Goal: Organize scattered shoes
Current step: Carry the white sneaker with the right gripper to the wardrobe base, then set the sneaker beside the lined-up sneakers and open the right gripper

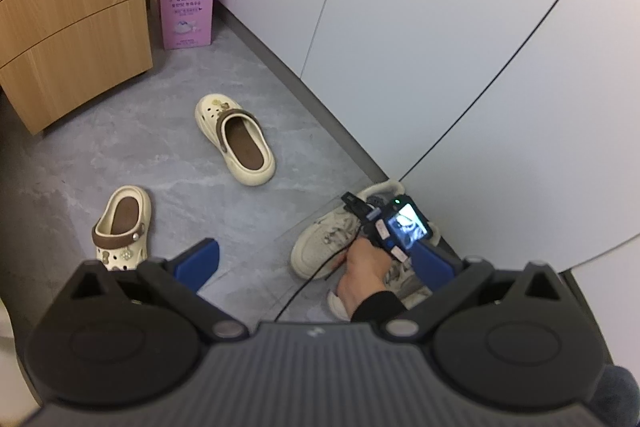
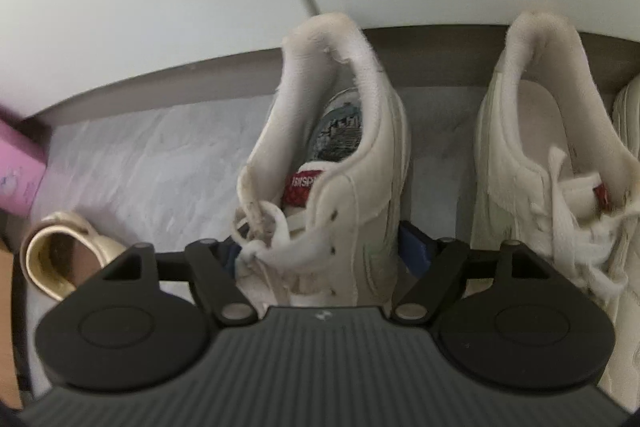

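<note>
The sneaker [image 2: 320, 187] stands heel-to-wall beside its mate [image 2: 540, 167], with the right gripper [image 2: 320, 247] straddling its laced middle; whether the blue fingers [image 2: 416, 247] actually press its sides cannot be told, so before any shift clamp the firm side panels below the laces, not the loose bow, and keep the heel square to the skirting. The left gripper [image 1: 320, 251] hangs spread and empty above the floor — two clogs [image 1: 236, 139] [image 1: 122, 227] lie apart, unpaired. The pink carton [image 1: 186, 7] in the corner stands open on top — contents hidden
</note>
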A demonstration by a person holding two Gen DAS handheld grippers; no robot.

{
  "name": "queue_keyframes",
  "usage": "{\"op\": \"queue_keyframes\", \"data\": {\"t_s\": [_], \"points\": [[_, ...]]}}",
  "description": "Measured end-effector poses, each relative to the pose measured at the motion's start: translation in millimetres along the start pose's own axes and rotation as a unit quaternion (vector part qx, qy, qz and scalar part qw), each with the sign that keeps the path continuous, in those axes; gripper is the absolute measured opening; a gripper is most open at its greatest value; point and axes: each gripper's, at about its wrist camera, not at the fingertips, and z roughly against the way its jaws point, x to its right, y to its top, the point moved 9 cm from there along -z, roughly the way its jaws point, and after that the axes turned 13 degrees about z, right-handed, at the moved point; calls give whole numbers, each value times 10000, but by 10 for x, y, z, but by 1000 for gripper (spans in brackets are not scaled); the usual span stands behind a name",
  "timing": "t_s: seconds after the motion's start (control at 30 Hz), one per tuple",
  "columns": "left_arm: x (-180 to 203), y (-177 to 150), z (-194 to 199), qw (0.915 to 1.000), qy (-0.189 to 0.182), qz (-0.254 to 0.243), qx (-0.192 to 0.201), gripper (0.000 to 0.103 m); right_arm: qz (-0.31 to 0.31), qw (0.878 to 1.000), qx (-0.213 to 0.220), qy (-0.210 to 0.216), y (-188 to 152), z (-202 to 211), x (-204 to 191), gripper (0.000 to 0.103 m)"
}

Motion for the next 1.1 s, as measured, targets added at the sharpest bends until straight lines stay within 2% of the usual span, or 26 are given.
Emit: {"op": "queue_keyframes", "data": {"t_s": [0.17,0.47,0.5,0.57,0.6,0.73,0.93,1.1], "points": [[-1,36,11,10000,-48,13,35,103,-197,9998,-68,-56,-5,-14,37,78],[-176,178,20,9994,178,165,241,103,116,9994,-297,144,-69,45,-123,86],[-194,195,31,9993,186,195,267,103,184,9991,-344,152,-99,96,-142,92],[-249,226,63,9988,209,302,330,103,273,9990,-158,330,-31,195,-197,103],[-265,231,83,9986,202,352,346,103,322,9986,-67,411,2,246,-223,103],[-294,242,124,9983,241,340,410,103,715,9972,-7,209,99,507,-212,103],[-385,292,142,9974,436,151,558,103,981,9934,-290,526,171,899,-424,103],[-676,327,33,9953,792,193,522,103,1433,9800,-440,1310,231,1751,-822,103]]}}
